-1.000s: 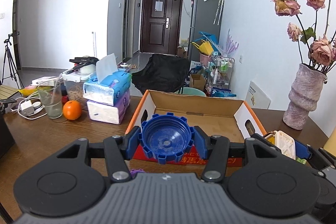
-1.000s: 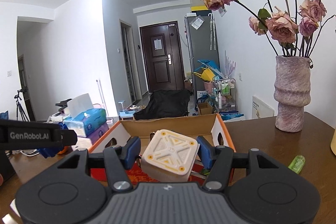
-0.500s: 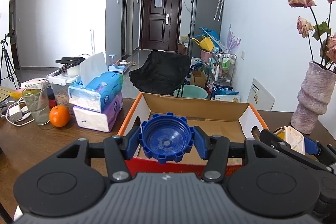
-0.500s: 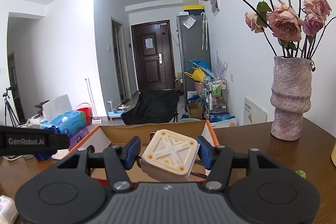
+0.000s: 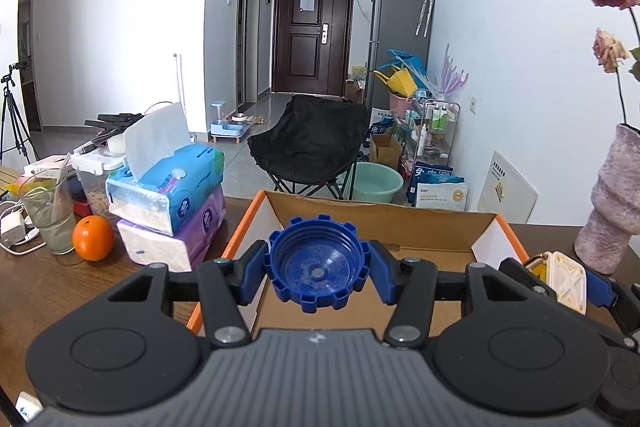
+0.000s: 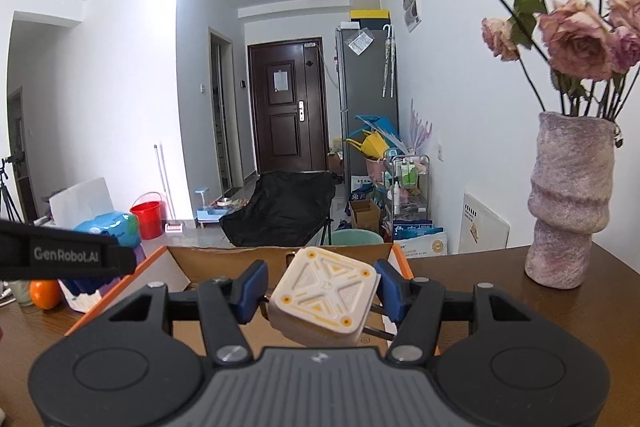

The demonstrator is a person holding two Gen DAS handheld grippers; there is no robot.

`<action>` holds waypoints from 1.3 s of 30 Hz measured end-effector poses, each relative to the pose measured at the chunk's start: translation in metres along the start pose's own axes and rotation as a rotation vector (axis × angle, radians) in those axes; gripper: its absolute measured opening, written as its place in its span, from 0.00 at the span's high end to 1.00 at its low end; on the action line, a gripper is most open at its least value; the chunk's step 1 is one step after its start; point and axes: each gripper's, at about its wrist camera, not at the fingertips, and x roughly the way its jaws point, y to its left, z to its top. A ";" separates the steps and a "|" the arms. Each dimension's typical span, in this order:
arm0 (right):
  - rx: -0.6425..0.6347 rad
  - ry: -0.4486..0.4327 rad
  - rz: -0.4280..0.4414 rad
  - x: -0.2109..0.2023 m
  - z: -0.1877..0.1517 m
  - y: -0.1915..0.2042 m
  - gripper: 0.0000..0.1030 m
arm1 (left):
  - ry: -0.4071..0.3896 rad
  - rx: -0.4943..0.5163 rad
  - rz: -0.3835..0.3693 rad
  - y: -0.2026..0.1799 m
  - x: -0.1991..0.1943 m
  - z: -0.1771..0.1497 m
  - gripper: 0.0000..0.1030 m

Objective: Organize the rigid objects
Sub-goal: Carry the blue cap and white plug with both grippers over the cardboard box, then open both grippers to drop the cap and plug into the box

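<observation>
My left gripper [image 5: 318,277] is shut on a blue ribbed bottle cap [image 5: 318,269], hollow side facing the camera, held over the near left part of an open cardboard box [image 5: 384,217] with orange edges. My right gripper [image 6: 322,291] is shut on a cream square block with yellow markings [image 6: 326,299], tilted, above the same box [image 6: 224,253] near its right side. In the left wrist view the right gripper [image 5: 568,279] and its cream block [image 5: 566,277] show at the box's right edge. The left gripper's black body [image 6: 60,255] crosses the right wrist view at left.
Two stacked tissue packs [image 5: 172,203], an orange [image 5: 93,238], a glass [image 5: 48,215] and a charger with cable [image 5: 12,231] stand left of the box on the brown table [image 5: 60,291]. A pink vase of dried roses [image 6: 568,203] stands at the right.
Both grippers have moved forward toward the box, which now sits closer and partly beneath them. Each still holds its object the same way.
</observation>
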 end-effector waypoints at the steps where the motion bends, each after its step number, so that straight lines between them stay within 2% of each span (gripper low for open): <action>1: -0.002 0.002 -0.001 0.004 0.000 0.000 0.44 | 0.001 0.000 0.003 0.000 0.004 0.001 0.47; 11: -0.008 0.050 -0.010 0.042 0.001 0.001 0.44 | 0.016 0.023 0.032 -0.006 0.041 0.004 0.47; 20: -0.019 0.109 -0.021 0.067 -0.010 0.000 0.44 | 0.079 0.046 0.041 -0.006 0.075 -0.005 0.47; 30: -0.024 0.152 -0.025 0.078 -0.017 -0.002 0.44 | 0.104 0.076 0.010 -0.007 0.095 -0.018 0.47; 34: -0.033 0.163 -0.018 0.078 -0.019 0.000 0.44 | 0.115 0.075 0.026 -0.005 0.097 -0.018 0.46; 36: -0.039 0.189 -0.011 0.081 -0.020 -0.001 0.44 | 0.111 0.075 0.051 -0.004 0.097 -0.017 0.39; 37: -0.042 0.189 -0.018 0.081 -0.020 0.000 0.43 | 0.108 0.071 0.056 -0.003 0.097 -0.017 0.25; 38: -0.046 0.189 -0.030 0.081 -0.020 0.000 0.33 | 0.102 0.068 0.067 -0.003 0.096 -0.017 0.13; 39: -0.049 0.189 -0.044 0.081 -0.020 0.001 0.13 | 0.094 0.068 0.080 -0.002 0.095 -0.016 0.08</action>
